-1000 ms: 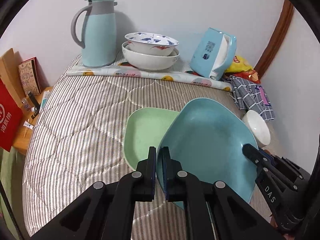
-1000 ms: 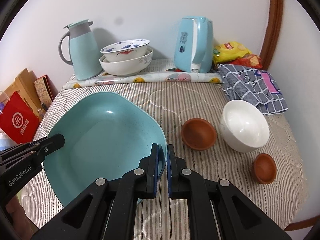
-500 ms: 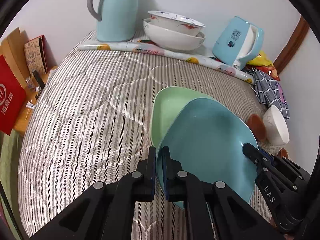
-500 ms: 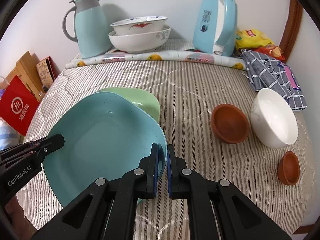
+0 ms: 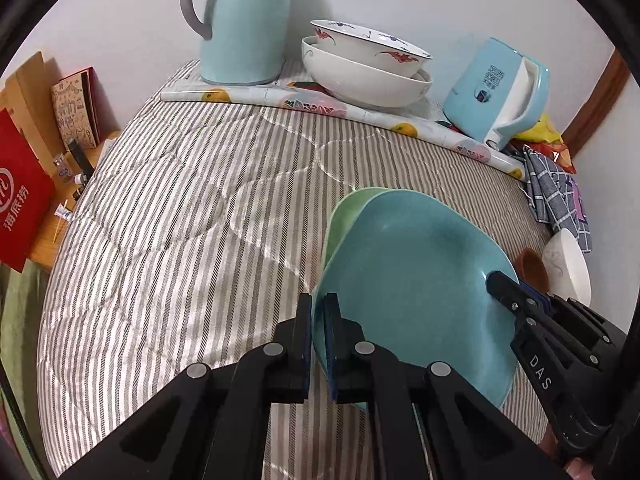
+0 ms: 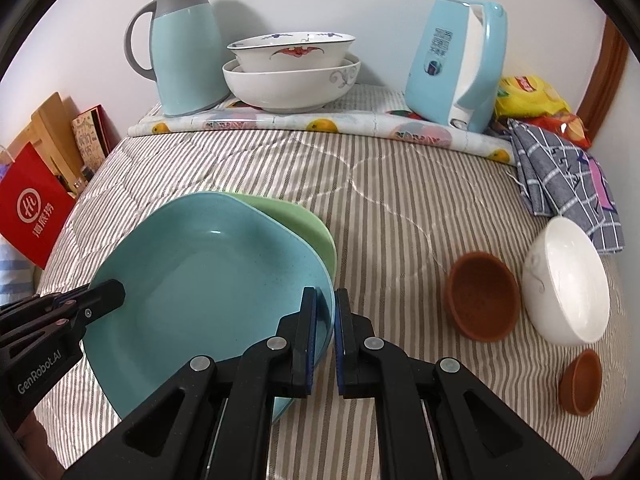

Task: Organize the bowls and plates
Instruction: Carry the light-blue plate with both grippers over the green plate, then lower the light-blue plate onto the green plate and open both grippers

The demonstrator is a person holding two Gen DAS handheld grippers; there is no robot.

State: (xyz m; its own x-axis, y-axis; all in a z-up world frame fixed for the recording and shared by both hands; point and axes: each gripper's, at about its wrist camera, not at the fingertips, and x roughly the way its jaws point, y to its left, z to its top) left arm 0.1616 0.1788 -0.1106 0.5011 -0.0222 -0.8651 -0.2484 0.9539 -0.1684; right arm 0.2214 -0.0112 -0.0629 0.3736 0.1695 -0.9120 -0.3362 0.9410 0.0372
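A square blue plate (image 5: 408,280) (image 6: 208,280) hangs between both grippers, tilted just above a pale green plate (image 5: 344,216) (image 6: 296,220) that lies on the striped quilt. The blue one covers most of the green one. My left gripper (image 5: 318,320) is shut on the blue plate's left rim. My right gripper (image 6: 325,320) is shut on the opposite rim. Each gripper also shows in the other view: the right gripper (image 5: 500,284) and the left gripper (image 6: 112,292).
A brown bowl (image 6: 482,296), a white bowl (image 6: 564,280) and a small brown bowl (image 6: 580,376) sit on the quilt (image 6: 400,200) to the right. At the back stand a thermos jug (image 6: 184,52), two stacked white bowls (image 6: 292,72), a blue kettle (image 6: 456,60) and a checked cloth (image 6: 568,176).
Both grippers have carried the blue plate down and forward over the green plate, which is now mostly covered. Both stayed shut on its rim.
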